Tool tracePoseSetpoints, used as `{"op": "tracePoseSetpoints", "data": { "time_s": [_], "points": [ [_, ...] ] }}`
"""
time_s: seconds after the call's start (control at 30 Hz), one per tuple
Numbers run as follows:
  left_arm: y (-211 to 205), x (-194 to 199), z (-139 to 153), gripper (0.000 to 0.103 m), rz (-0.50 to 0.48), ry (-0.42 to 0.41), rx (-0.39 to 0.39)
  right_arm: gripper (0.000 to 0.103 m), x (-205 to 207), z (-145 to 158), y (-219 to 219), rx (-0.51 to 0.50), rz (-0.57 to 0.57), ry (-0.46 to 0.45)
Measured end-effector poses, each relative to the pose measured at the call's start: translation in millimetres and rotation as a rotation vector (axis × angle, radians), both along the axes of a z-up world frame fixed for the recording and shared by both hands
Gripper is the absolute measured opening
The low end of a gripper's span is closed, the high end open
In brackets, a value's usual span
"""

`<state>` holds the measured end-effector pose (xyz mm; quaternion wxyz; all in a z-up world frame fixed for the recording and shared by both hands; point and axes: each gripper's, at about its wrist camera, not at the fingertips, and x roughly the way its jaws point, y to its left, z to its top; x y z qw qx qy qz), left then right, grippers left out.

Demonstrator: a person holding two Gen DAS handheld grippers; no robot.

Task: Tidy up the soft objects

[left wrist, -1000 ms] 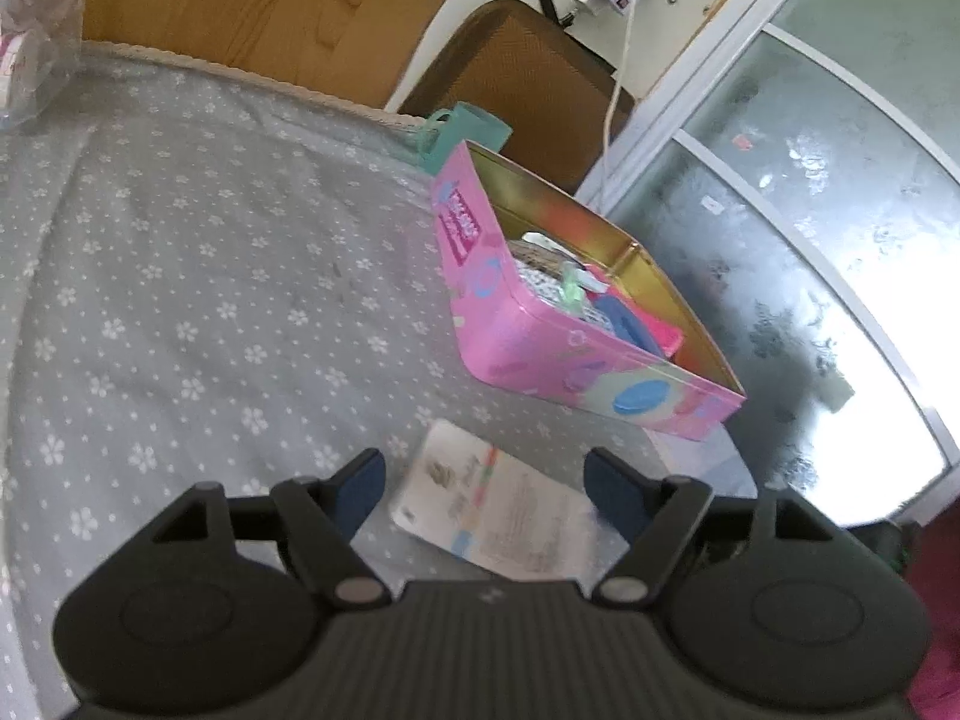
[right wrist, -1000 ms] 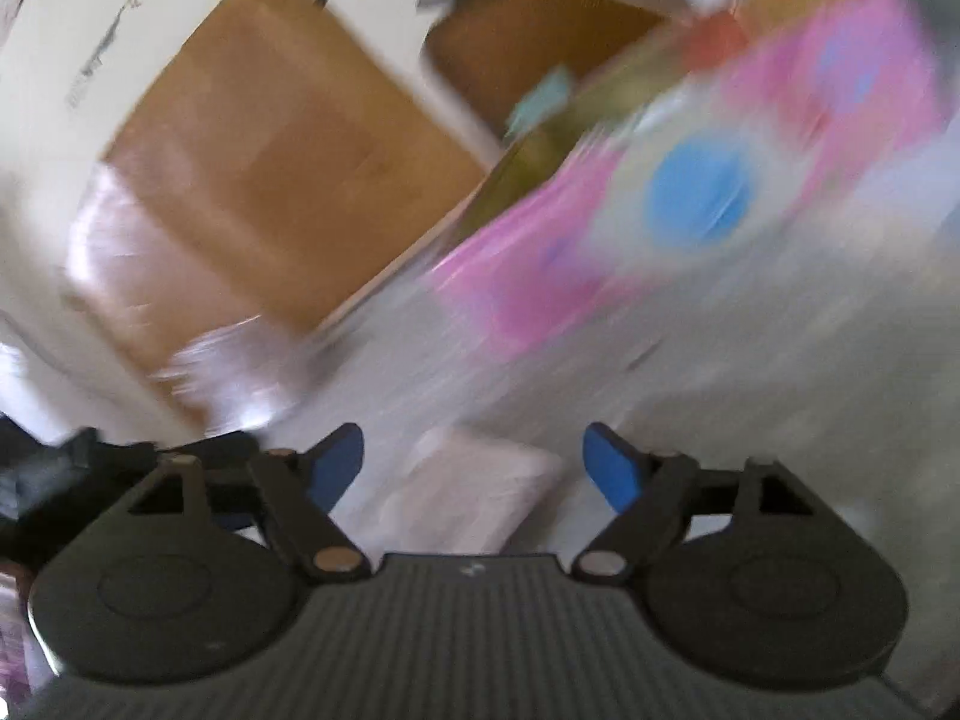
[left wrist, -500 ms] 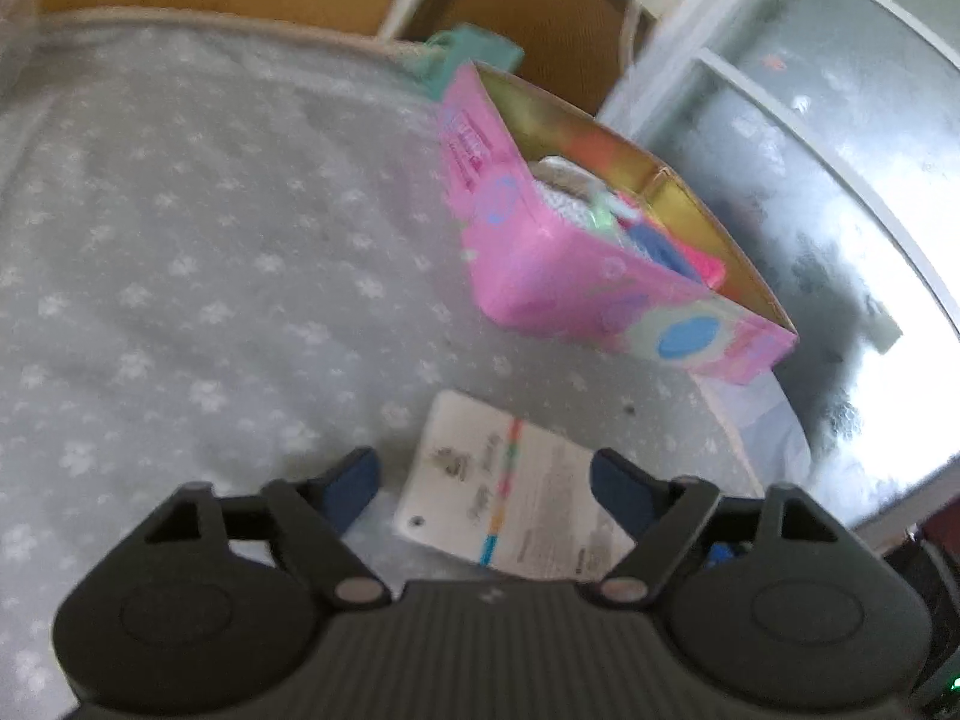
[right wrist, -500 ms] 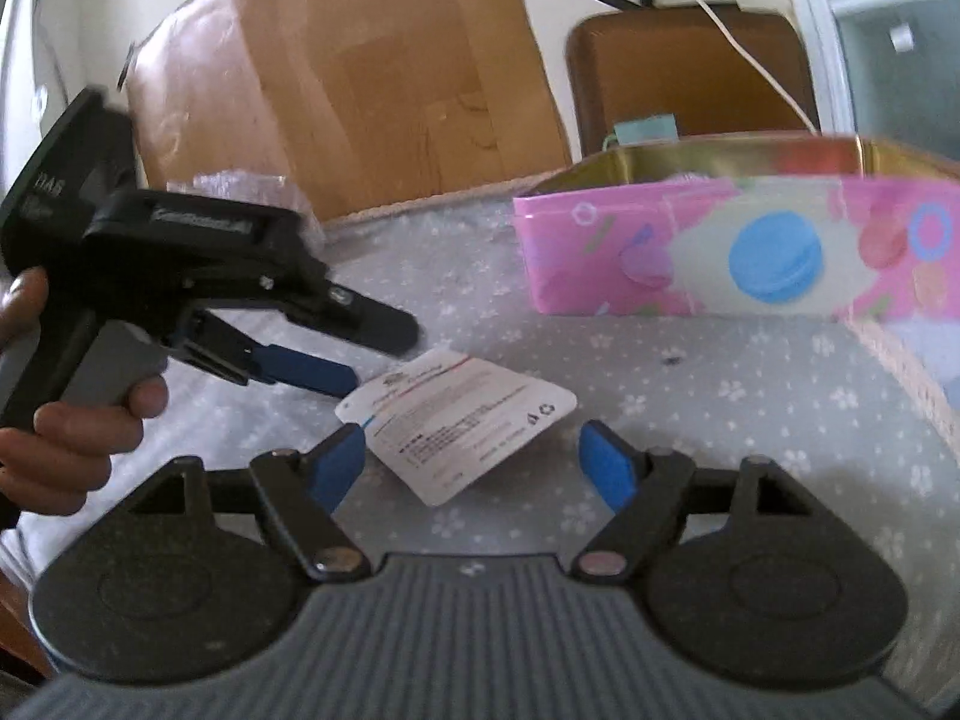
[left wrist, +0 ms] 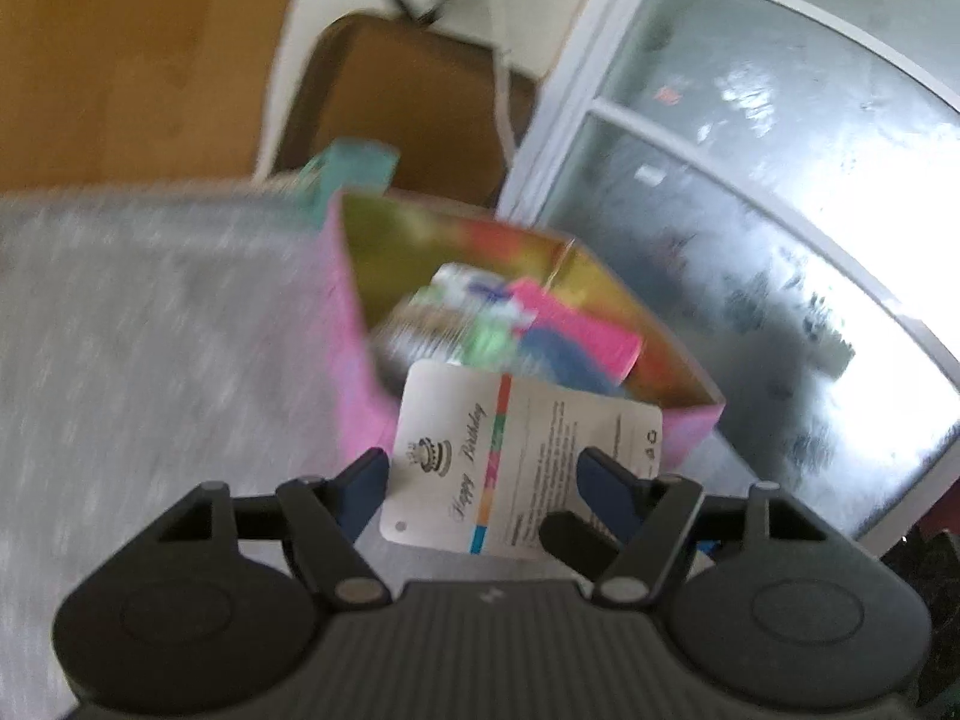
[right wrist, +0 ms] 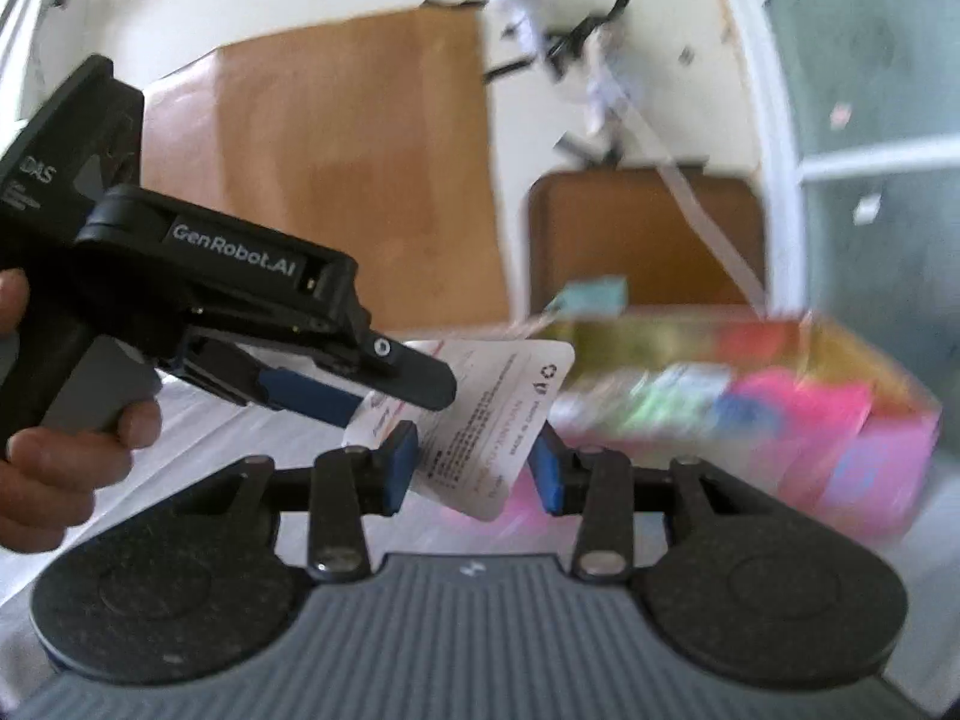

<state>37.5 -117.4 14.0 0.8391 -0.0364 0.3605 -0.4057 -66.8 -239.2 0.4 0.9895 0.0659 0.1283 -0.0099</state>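
A flat white "Happy Birthday" packet point(left wrist: 522, 456) is lifted off the grey flowered cloth point(left wrist: 150, 330), held between both grippers. My left gripper point(left wrist: 486, 480) has wide-set fingers, and the packet lies between them. My right gripper point(right wrist: 474, 468) has its blue pads closed in on the packet's point(right wrist: 492, 414) lower edge. The left gripper's body point(right wrist: 240, 312) shows in the right wrist view, its tips at the packet's left edge. A pink tin box point(left wrist: 360, 372) with a gold inside holds several colourful soft items point(left wrist: 504, 330) just beyond the packet.
A teal cup point(left wrist: 354, 174) stands behind the box. A brown chair back point(left wrist: 408, 96) and a wooden board point(left wrist: 120, 60) are at the far edge. A frosted glass door point(left wrist: 750, 210) is on the right. The box also shows in the right wrist view point(right wrist: 870, 456).
The packet lay on the cloth before and is now raised toward the box. The right gripper's pads have closed in on it. Both grippers have moved up and forward.
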Motion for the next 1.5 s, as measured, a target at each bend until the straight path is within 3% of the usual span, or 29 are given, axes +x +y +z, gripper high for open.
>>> {"op": "tracePoseSetpoints", "data": {
  "time_s": [0.07, 0.1, 0.13, 0.17, 0.23, 0.27, 0.37, 0.6, 0.77, 0.9, 1.03, 1.5],
  "points": [
    [-26.4, 13.8, 13.9, 0.075, -0.032, -0.039, -0.007, 0.048, 17.3, 7.4, -19.8, -0.022, -0.061, -0.022],
    [-38.8, 20.0, 16.7, 0.077, -0.046, -0.048, -0.012, 0.053, 28.4, 7.5, -31.2, -0.029, -0.095, -0.024],
    [-55.3, 29.6, 18.1, 0.077, -0.063, -0.052, -0.016, 0.066, 39.4, 5.7, -41.7, -0.043, -0.129, -0.012],
    [-68.9, 37.4, 17.5, 0.077, -0.076, -0.060, -0.010, 0.069, 53.0, 0.6, -52.8, -0.074, -0.195, 0.017],
    [-90.9, 49.5, 11.2, 0.074, -0.027, -0.088, 0.037, 0.067, 68.9, -9.1, -73.3, -0.093, -0.342, 0.098],
    [-94.4, 54.9, 6.6, 0.074, 0.017, -0.073, 0.056, 0.067, 63.8, -10.3, -84.1, -0.039, -0.357, 0.097],
    [-82.4, 54.3, -6.0, 0.074, 0.012, -0.017, 0.010, 0.067, 35.8, -14.0, -97.4, 0.082, -0.355, 0.016],
    [-62.9, 28.1, -6.3, 0.074, 0.097, -0.122, 0.123, 0.067, 6.0, -6.4, -71.5, 0.159, -0.335, -0.029],
    [-45.7, 0.4, 4.0, 0.074, 0.144, -0.199, 0.190, 0.067, -8.5, 1.8, -49.9, 0.250, -0.296, 0.000],
    [-28.0, -18.8, 5.7, 0.082, 0.168, -0.230, 0.222, 0.067, -16.4, 1.8, -35.6, 0.310, -0.268, 0.056],
    [-9.8, -34.8, 3.9, 0.102, 0.195, -0.255, 0.236, 0.068, -23.6, 2.0, -24.9, 0.329, -0.262, 0.101],
    [41.0, -73.8, -1.4, 0.103, 0.305, -0.318, 0.282, 0.073, -41.4, 13.4, 9.3, 0.312, -0.222, 0.101]
  ]
}}
